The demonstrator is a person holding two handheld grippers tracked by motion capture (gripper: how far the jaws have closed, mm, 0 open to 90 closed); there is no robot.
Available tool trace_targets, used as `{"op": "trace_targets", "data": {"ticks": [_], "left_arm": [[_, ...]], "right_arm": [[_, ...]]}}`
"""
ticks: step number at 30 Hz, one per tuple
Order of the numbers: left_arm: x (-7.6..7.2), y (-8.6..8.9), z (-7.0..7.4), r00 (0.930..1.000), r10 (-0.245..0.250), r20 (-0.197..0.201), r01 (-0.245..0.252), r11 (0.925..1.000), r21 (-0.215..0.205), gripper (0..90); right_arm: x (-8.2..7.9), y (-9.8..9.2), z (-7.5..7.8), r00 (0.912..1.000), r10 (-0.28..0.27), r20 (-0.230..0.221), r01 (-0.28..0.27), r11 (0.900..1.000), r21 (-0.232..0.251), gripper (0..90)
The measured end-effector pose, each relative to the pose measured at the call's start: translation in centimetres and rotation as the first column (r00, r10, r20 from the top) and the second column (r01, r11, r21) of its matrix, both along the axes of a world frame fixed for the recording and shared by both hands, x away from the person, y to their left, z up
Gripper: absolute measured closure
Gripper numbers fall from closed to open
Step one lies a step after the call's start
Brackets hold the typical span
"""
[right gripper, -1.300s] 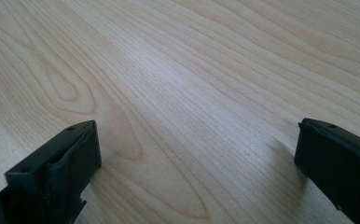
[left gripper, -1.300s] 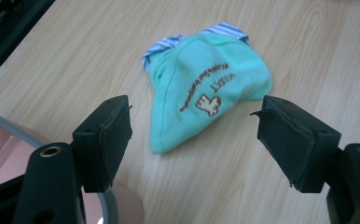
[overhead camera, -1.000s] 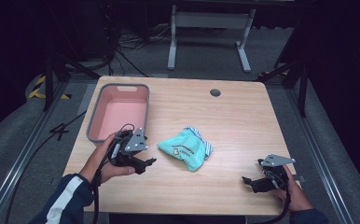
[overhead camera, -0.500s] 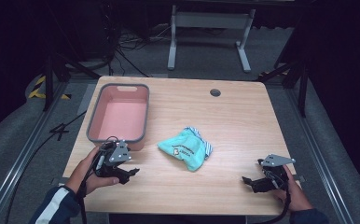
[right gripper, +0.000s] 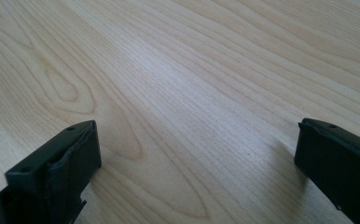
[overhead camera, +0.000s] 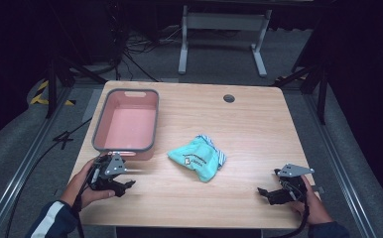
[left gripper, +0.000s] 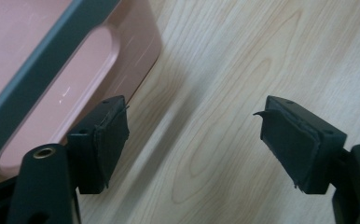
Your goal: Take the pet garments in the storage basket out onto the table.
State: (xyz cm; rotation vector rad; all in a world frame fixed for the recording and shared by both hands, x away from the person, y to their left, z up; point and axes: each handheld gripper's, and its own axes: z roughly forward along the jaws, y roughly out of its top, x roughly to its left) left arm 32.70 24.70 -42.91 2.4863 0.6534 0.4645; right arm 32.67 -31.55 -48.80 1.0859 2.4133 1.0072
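left gripper (overhead camera: 121, 187): 7 o'clock, just below bin, jaws wide apart, empty
right gripper (overhead camera: 268, 194): 5 o'clock, jaws wide apart, empty
teal cloth (overhead camera: 198, 157): table (overhead camera: 259, 129) centre
pink bin (overhead camera: 147, 121): 10 o'clock

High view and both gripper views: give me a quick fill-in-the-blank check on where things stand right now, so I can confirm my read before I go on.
1. The pink bin with the grey rim holds ____.
2. The crumpled teal cloth lies on the ____, not in the bin.
3. The jaws of the left gripper and of the right gripper stand ____.
4. The gripper nearest the bin is the ____ one.

Missing words: nothing; table; open; left
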Motion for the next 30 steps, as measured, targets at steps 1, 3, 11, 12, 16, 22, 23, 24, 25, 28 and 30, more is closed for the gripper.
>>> {"op": "trace_targets", "data": {"ticks": [1,3,11,12,16,22,23,24,25,28,30], "left_arm": [[0.1,0.3,-0.2,1.0000,0.004,-0.002,-0.004,1.0000,-0.008,23.0],[0.2,1.0,-0.8,0.9999,0.017,-0.003,-0.017,0.9997,-0.015,22.2],[0.6,3.3,-2.3,0.9977,0.057,-0.037,-0.059,0.9963,-0.063,19.6],[0.6,3.4,-2.5,0.9976,0.059,-0.035,-0.062,0.9954,-0.073,19.4],[0.6,4.1,-3.4,0.9959,0.067,-0.061,-0.072,0.9931,-0.093,19.1],[0.6,4.9,-4.5,0.9902,0.106,-0.091,-0.118,0.9826,-0.143,16.1],[0.7,5.2,-4.7,0.9876,0.111,-0.111,-0.130,0.9761,-0.174,15.6],[0.7,5.2,-4.7,0.9876,0.111,-0.111,-0.130,0.9761,-0.174,15.1],[0.7,5.4,-4.9,0.9865,0.115,-0.117,-0.136,0.9711,-0.196,15.1],[0.5,5.8,-5.4,0.9899,0.109,-0.091,-0.127,0.9633,-0.236,13.8],[0.5,5.8,-5.4,0.9890,0.116,-0.091,-0.135,0.9616,-0.239,13.7]], "right_arm": [[0.0,0.0,0.0,1.0000,0.000,0.000,0.000,1.000,0.000,0.5],[0.0,0.0,0.0,1.0000,0.000,0.001,0.000,1.000,0.000,0.5],[0.0,0.0,0.0,1.0000,0.000,0.000,0.000,1.000,0.000,0.5],[0.0,0.0,0.0,1.0000,0.000,0.000,0.000,1.000,0.000,0.5],[0.0,0.0,0.0,1.0000,0.000,0.000,0.000,1.000,0.000,0.5],[0.0,0.0,0.0,1.0000,0.004,0.000,-0.004,1.000,0.000,0.5],[0.0,0.0,0.0,1.0000,0.004,0.000,-0.004,1.000,0.000,0.5],[0.0,0.0,0.0,1.0000,0.004,0.000,-0.004,1.000,0.000,0.5],[0.0,0.0,0.0,1.0000,0.003,0.000,-0.003,1.000,0.000,0.5],[0.0,0.0,0.0,1.0000,0.002,0.001,-0.002,1.000,0.000,0.5],[0.0,-0.1,0.0,1.0000,0.002,0.002,-0.002,1.000,0.000,0.6]]}}
